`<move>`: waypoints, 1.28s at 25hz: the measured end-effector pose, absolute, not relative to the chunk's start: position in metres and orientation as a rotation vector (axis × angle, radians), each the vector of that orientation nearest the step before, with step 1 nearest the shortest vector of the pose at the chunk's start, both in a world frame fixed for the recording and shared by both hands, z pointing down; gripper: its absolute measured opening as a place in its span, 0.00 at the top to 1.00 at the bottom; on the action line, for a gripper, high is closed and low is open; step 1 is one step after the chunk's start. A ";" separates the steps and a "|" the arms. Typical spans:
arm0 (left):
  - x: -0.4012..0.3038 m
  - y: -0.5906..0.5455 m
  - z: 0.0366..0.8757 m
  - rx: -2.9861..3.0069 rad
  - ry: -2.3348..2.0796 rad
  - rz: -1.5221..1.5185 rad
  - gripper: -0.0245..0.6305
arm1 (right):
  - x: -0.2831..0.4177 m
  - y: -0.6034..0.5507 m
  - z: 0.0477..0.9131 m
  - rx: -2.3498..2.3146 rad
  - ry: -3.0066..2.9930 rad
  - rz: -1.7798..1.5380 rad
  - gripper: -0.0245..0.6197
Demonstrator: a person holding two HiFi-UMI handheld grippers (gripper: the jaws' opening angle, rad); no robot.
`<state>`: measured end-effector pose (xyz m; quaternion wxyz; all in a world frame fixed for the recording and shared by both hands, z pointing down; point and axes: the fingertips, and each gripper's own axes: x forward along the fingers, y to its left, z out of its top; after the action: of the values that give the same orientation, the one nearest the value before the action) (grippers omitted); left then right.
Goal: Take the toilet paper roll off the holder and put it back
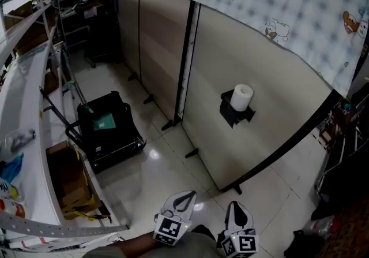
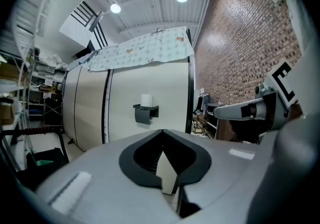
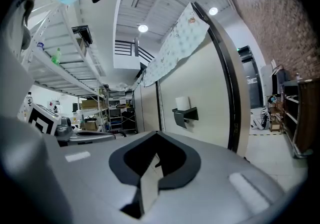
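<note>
- Beige partition panel (image 1: 271,107) carries the black holder (image 1: 233,113). The toilet paper roll (image 1: 241,97) stands upright on it, well apart from both grippers.
- Left gripper (image 1: 183,200) and right gripper (image 1: 238,212): jaws together, nothing between them.
- Likely risks: reaching in with the jaws unopened could knock the roll to the floor, and squeezing hard could crush it.

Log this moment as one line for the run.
stage: before pickup | toilet paper roll: upright on holder, untouched | left gripper: shut, empty | right gripper: shut, empty

support: black holder (image 1: 232,112) fixed on beige partition (image 1: 271,95) | on it: white toilet paper roll (image 1: 241,97), upright | floor (image 1: 167,161): glossy pale tiles | on floor: black cart (image 1: 109,135), cardboard box (image 1: 69,179)
</note>
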<state>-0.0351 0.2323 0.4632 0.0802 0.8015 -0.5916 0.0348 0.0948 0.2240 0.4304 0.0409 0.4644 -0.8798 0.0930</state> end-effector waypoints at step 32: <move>-0.042 -0.040 0.438 2.321 -1.985 0.172 0.88 | 0.062 -0.067 0.389 1.025 -2.872 0.035 0.82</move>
<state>-0.0415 -0.0404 0.4377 0.0414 0.7581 -0.6483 0.0561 0.0619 -0.0671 0.3885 0.0460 0.3357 -0.9408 0.0113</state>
